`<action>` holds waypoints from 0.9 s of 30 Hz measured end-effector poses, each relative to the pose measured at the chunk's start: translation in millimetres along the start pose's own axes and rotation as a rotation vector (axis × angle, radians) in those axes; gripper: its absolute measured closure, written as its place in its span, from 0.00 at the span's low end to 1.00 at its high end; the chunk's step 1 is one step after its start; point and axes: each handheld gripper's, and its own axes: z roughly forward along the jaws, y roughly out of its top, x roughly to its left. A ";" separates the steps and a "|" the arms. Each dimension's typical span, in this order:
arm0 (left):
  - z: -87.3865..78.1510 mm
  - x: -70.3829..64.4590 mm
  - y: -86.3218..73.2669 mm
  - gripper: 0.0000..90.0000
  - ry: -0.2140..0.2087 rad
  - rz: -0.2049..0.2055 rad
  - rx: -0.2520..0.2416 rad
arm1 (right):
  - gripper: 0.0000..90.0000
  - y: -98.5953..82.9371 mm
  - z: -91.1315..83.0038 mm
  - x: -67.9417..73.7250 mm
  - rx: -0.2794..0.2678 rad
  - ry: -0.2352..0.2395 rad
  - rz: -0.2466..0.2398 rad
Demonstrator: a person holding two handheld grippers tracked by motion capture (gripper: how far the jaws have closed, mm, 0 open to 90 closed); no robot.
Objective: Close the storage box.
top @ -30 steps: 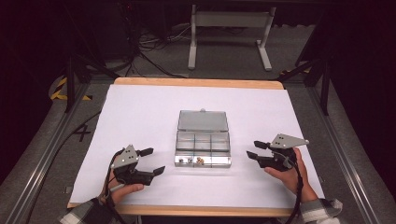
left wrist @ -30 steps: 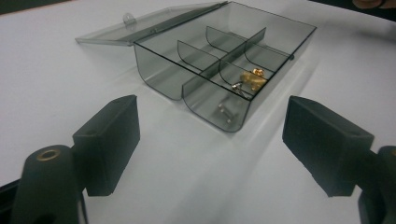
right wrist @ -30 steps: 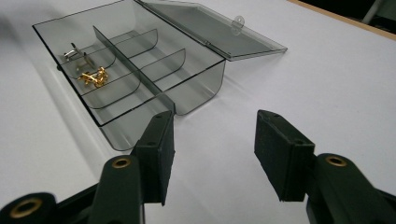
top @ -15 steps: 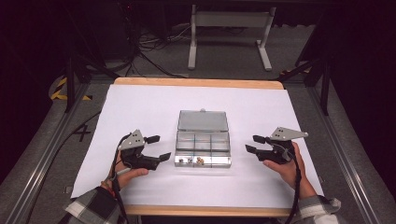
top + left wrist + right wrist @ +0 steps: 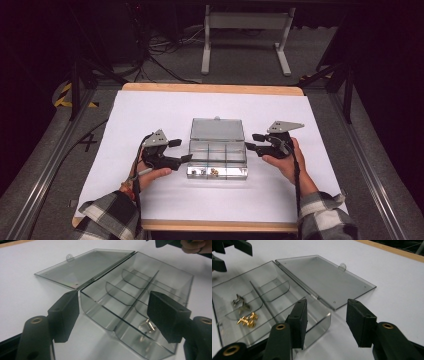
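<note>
A clear plastic compartment box stands mid-table with its lid swung flat behind it. Small gold pieces and silver pieces lie in its front compartments. My left gripper is open at the box's left end; in the left gripper view the gripper has its jaws either side of the near corner of the box. My right gripper is open at the right end. In the right gripper view that gripper straddles the hinge corner, with the gold pieces farther in.
White paper covers the wooden table. A metal stand and cables lie on the floor beyond the far edge. Dark frame rails run along both sides of the table.
Both grippers have closed in on the box from the sides and forward. The left one moved right to the box's left end, the right one moved left to its right end. Both stay open.
</note>
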 end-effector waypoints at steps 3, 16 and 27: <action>3.6 2.1 -0.5 0.30 0.008 -0.016 0.012 | 0.59 5.3 7.5 -2.2 0.006 -0.001 0.008; 4.7 10.2 -0.4 0.63 0.021 -0.006 0.005 | 0.59 16.2 41.2 -19.9 0.035 -0.025 0.091; 17.2 14.1 1.3 1.00 0.102 0.055 0.070 | 0.59 9.8 59.3 -31.0 0.070 -0.027 0.166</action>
